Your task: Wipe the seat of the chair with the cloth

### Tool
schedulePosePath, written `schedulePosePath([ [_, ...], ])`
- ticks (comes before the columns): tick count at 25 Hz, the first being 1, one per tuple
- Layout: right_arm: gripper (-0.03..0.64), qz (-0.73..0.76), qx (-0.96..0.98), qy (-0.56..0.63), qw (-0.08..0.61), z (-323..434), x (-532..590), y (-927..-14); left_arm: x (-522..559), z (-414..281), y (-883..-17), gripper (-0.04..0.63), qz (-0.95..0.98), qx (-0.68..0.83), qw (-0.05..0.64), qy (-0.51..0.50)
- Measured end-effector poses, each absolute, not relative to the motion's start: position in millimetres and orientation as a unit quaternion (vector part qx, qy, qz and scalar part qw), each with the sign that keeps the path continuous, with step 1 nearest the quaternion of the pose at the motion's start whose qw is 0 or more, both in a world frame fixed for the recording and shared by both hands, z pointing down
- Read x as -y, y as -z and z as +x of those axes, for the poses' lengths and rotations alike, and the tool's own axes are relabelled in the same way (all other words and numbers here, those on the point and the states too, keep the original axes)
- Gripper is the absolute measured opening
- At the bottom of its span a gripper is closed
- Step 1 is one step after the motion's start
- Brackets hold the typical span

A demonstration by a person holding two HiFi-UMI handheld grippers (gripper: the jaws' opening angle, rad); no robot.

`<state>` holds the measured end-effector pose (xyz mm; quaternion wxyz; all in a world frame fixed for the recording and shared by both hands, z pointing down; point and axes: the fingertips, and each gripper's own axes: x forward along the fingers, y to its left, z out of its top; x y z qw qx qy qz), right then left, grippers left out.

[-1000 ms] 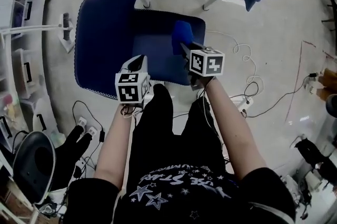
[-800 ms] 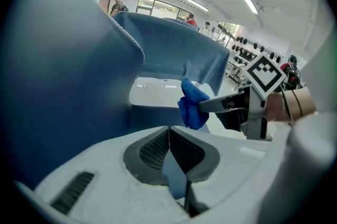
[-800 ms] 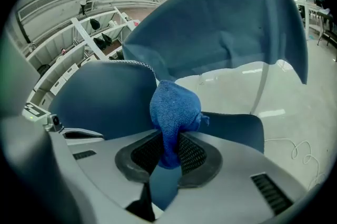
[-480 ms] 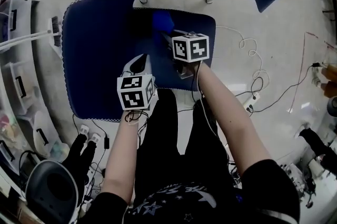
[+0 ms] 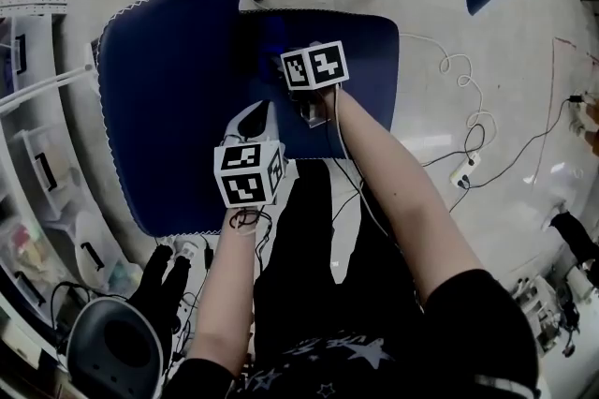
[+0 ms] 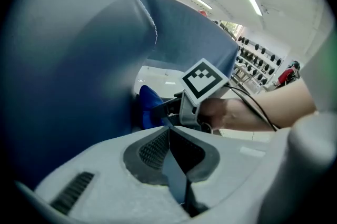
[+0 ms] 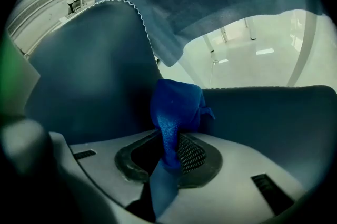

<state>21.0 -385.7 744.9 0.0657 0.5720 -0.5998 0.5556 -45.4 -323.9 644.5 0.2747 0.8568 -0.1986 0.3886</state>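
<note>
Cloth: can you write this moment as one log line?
right gripper: shut on cloth | cloth: over seat, near backrest | left gripper: shut, empty | contact: unclear

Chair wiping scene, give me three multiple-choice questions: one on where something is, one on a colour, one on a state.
1. Where is the cloth?
A. on the floor
B. in the right gripper's jaws
C. draped over a shelf

2. What colour is the chair seat?
A. red
B. white
C. dark blue

3. How do the left gripper's jaws stand?
A. shut, empty
B. wide open
C. shut on the cloth

Answers:
1 B: the right gripper view shows the jaws clamped on it.
2 C: the head view shows navy upholstery.
3 A: the left gripper view shows them together with nothing between.
</note>
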Motion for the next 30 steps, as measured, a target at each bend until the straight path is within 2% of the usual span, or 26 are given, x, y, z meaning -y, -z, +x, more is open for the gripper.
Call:
schedulePosePath([
  [6,0.072,0.606,0.574,-0.541,0.098,50,365,-756,315,-40,-651,0.02,0.859,0.174,0.262,-0.405],
  [12,0.072,0.646,0.5,-0.576,0.041,115,301,-761,288,-22,-658,0.02,0.854,0.159,0.26,-0.421],
  [24,0.072,0.684,0.456,-0.568,0.043,217,191,-756,235,25,-679,0.02,0.847,0.128,0.238,-0.458],
  [30,0.072,0.683,0.446,-0.577,0.037,233,145,-759,206,39,-680,0.02,0.844,0.128,0.24,-0.463],
])
